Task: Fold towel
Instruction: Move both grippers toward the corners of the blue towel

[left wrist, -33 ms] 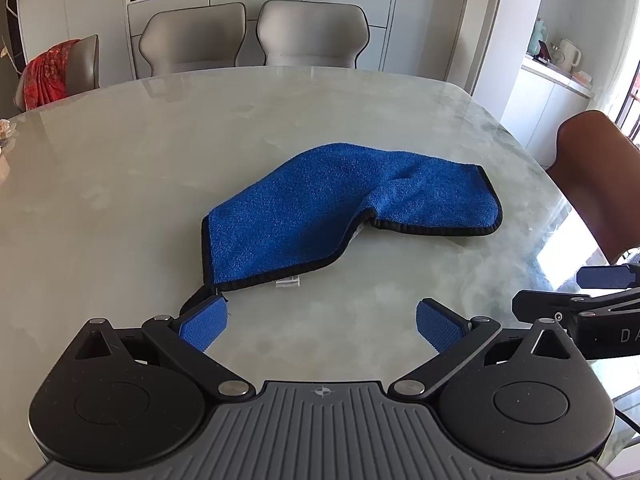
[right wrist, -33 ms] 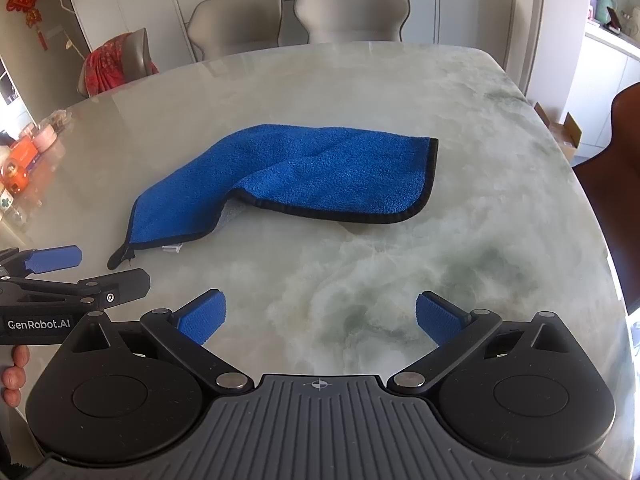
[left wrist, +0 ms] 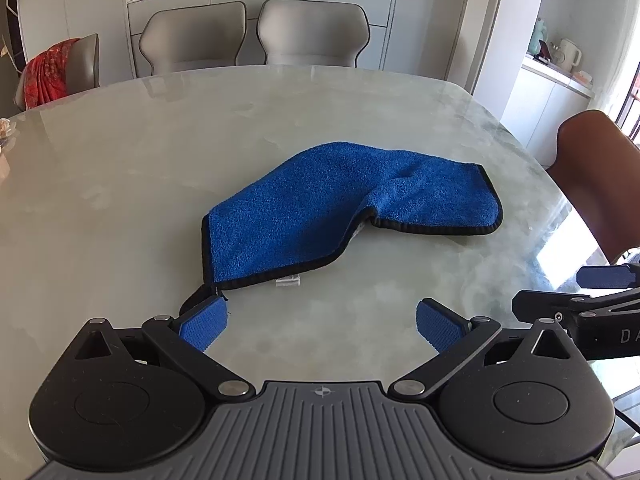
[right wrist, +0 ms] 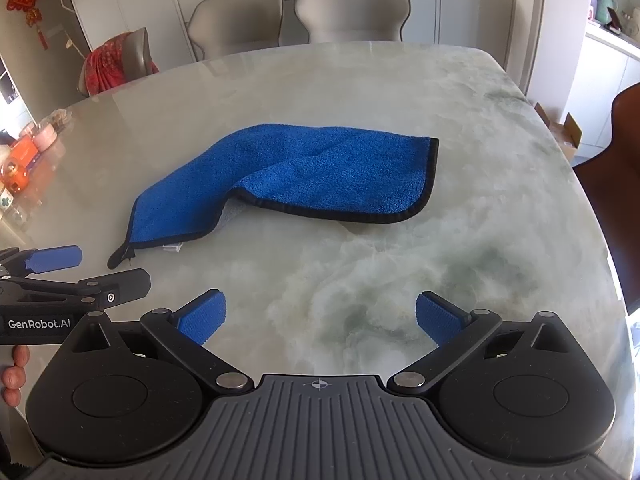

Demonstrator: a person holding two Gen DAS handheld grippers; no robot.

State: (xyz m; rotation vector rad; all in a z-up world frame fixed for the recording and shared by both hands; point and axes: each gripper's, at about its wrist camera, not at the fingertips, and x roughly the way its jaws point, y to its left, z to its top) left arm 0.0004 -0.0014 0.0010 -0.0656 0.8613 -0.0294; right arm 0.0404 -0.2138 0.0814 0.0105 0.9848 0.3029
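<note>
The fingers of the left gripper (left wrist: 322,322) stand spread wide and hold nothing, low over the near edge of the worktop (left wrist: 120,184); its left pad (left wrist: 204,322) sits just beside the black hanging loop (left wrist: 192,300) at the near left corner of the blue towel (left wrist: 340,208), without closing on it. Nothing differs between the earlier pair of pictures and these, taken at the same instant, so no change can be told and the fold looks not yet begun. The towel lies toward the middle of the worktop, loosely doubled with a hump along its near hem and a small white tag (left wrist: 288,281) showing beneath. The right gripper (right wrist: 320,318) also has its fingers wide apart and empty, near the worktop's near edge, with the towel's right end (right wrist: 424,184) well ahead of them. My judgement is that both are poised to pick up corners.
</note>
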